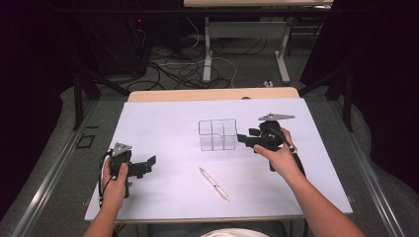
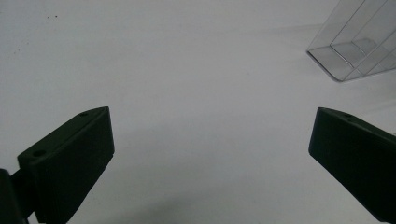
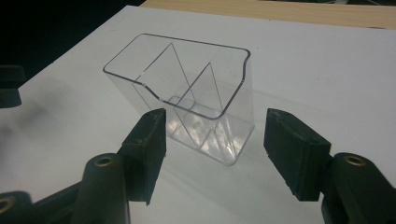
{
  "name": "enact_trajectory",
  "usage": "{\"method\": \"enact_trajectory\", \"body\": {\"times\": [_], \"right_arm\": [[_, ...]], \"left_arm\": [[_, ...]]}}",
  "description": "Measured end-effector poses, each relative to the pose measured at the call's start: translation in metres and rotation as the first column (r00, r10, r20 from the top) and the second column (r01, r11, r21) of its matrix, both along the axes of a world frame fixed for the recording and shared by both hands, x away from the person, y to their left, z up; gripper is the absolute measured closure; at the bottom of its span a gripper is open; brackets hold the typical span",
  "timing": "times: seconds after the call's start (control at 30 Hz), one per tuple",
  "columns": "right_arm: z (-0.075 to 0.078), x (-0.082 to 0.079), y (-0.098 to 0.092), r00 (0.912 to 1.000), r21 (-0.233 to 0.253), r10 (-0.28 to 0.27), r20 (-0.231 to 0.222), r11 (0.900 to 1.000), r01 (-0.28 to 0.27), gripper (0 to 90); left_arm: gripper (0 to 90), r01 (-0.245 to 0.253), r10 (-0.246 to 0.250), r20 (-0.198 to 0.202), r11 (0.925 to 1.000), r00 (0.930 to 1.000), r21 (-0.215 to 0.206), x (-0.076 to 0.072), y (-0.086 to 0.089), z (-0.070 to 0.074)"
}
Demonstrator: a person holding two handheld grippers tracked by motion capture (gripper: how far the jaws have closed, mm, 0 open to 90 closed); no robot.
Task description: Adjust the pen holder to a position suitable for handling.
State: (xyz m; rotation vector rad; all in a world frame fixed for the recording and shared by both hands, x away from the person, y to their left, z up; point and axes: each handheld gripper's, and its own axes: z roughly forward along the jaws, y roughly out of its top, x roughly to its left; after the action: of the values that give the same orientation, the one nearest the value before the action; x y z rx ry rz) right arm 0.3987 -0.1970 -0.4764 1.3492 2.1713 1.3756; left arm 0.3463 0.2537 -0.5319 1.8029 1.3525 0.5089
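Organizer (image 1: 217,134): clear, we see its compartments empty, mid-sheet (image 1: 163,118).
Pen (image 1: 214,183): near front edge.
Left gripper (image 2: 210,154): our jaws wide.
Right gripper (image 3: 212,140): wide, flanking organizer's end.

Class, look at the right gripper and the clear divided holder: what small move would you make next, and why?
Probably ease the right gripper forward and close on the clear holder. Its jaws stand open on either side of the holder's near end, not yet touching it, and the holder stands upright and empty.
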Motion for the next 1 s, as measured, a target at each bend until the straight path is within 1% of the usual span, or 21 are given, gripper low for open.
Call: {"method": "enact_trajectory", "body": {"times": [0.03, 0.1, 0.17, 0.2, 0.23, 0.27, 0.33, 0.4, 0.47, 0.5, 0.63, 0.67, 0.7, 0.73, 0.77, 0.83, 0.87, 0.9, 0.93, 0.97, 1.0], "right_arm": [[0.0, -0.001, 0.001, 0.9999, -0.001, 0.009, 0.01, 1.0, -0.009, 38.2], [0.001, -0.004, 0.005, 0.9985, -0.05, 0.024, 0.05, 0.999, -0.022, 29.2], [0.001, -0.005, 0.007, 0.9986, -0.054, 0.03, 0.045, 0.998, -0.027, 26.7], [0.002, -0.007, 0.009, 0.9988, -0.053, 0.021, 0.044, 0.998, -0.019, 20.7], [0.002, -0.009, 0.014, 0.999, -0.061, 0.018, 0.041, 0.998, -0.015, 18.4], [0.002, -0.009, 0.014, 0.999, -0.061, 0.018, 0.041, 0.998, -0.015, 18.4], [0.002, -0.011, 0.019, 0.9989, -0.052, 0.039, 0.024, 0.998, -0.038, 18.2], [0.001, -0.014, 0.027, 0.9976, -0.04, 0.068, -0.011, 0.997, -0.069, 17.7], [0.001, -0.015, 0.03, 0.9969, -0.043, 0.076, -0.022, 0.996, -0.077, 17.6], [0.0, -0.017, 0.035, 0.9946, -0.057, 0.093, -0.047, 0.994, -0.095, 17.7], [0.0, -0.019, 0.043, 0.9918, -0.05, 0.111, -0.064, 0.992, -0.114, 20.2], [0.002, -0.019, 0.047, 0.9867, -0.08, 0.131, -0.096, 0.987, -0.139, 20.3], [0.002, -0.019, 0.047, 0.9867, -0.08, 0.131, -0.096, 0.987, -0.139, 20.3], [0.004, -0.018, 0.053, 0.977, -0.094, 0.151, -0.15, 0.982, -0.167, 20.3], [0.004, -0.018, 0.053, 0.977, -0.094, 0.151, -0.15, 0.982, -0.167, 20.3], [0.004, -0.018, 0.059, 0.973, -0.149, 0.159, -0.167, 0.972, -0.184, 20.2], [0.004, -0.019, 0.062, 0.973, -0.161, 0.157, -0.169, 0.97, -0.184, 20.2], [0.004, -0.02, 0.065, 0.9718, -0.188, 0.152, -0.18, 0.965, -0.186, 20.2], [0.002, -0.02, 0.068, 0.9744, -0.186, 0.15, -0.167, 0.966, -0.181, 20.2], [0.001, -0.021, 0.07, 0.9735, -0.195, 0.15, -0.173, 0.964, -0.183, 20.5], [0.0, -0.021, 0.072, 0.9706, -0.187, 0.155, -0.184, 0.964, -0.189, 21.2]], "left_arm": [[0.2, 0.001, -0.001, -0.001, 1.0, 1.0, 0.0, 0.0, 0.0, 0.0], [0.2, 0.002, -0.002, -0.002, 1.0, 1.0, 0.0, 0.0, 0.0, 0.0], [0.2, 0.004, -0.004, -0.001, 1.0, 1.0, 0.003, 0.0, 0.0, 0.0], [0.3, 0.004, -0.004, 0.0, 1.0, 1.0, 0.003, 0.0, 0.0, 0.0], [0.2, 0.002, -0.002, 0.003, 1.0, 1.0, 0.0, 0.0, 0.0, 0.0], [0.2, 0.0, 0.0, 0.007, 1.0, 1.0, -0.002, 0.0, 0.0, 0.0], [0.2, -0.002, 0.002, 0.007, 1.0, 1.0, -0.007, 0.0, 0.0, 0.001], [0.2, -0.002, 0.002, 0.007, 1.0, 1.0, -0.008, 0.0, 0.001, 0.001], [0.3, -0.001, 0.001, 0.007, 1.0, 1.0, -0.007, 0.0, 0.001, 0.001], [0.2, 0.0, 0.0, 0.008, 1.0, 1.0, -0.008, 0.0, 0.001, 0.001], [0.2, 0.004, -0.004, 0.01, 1.0, 0.9999, -0.007, 0.0, 0.0, 0.001], [0.2, 0.004, -0.004, 0.011, 1.0, 0.9999, -0.007, 0.0, 0.0, 0.001], [0.2, 0.003, -0.003, 0.012, 1.0, 0.9999, -0.007, 0.0, 0.0, 0.001], [0.2, 0.003, -0.003, 0.011, 1.0, 0.9999, -0.008, -0.001, 0.001, 0.002], [0.2, 0.003, -0.003, 0.012, 1.0, 0.9999, -0.006, -0.001, 0.001, 0.002], [0.2, -0.001, 0.001, 0.016, 1.0, 0.9999, -0.01, -0.001, 0.001, 0.002], [0.2, -0.001, 0.001, 0.016, 0.9999, 0.9999, -0.011, -0.001, 0.001, 0.002], [0.3, -0.001, 0.001, 0.015, 0.9999, 0.9999, -0.012, -0.001, 0.001, 0.002], [0.3, -0.002, 0.002, 0.015, 0.9999, 0.9999, -0.011, -0.001, 0.001, 0.002], [0.2, -0.001, 0.001, 0.013, 1.0, 0.9999, -0.009, -0.001, 0.001, 0.002], [0.2, 0.002, -0.001, 0.012, 1.0, 0.9999, -0.007, -0.001, 0.001, 0.002]]}}
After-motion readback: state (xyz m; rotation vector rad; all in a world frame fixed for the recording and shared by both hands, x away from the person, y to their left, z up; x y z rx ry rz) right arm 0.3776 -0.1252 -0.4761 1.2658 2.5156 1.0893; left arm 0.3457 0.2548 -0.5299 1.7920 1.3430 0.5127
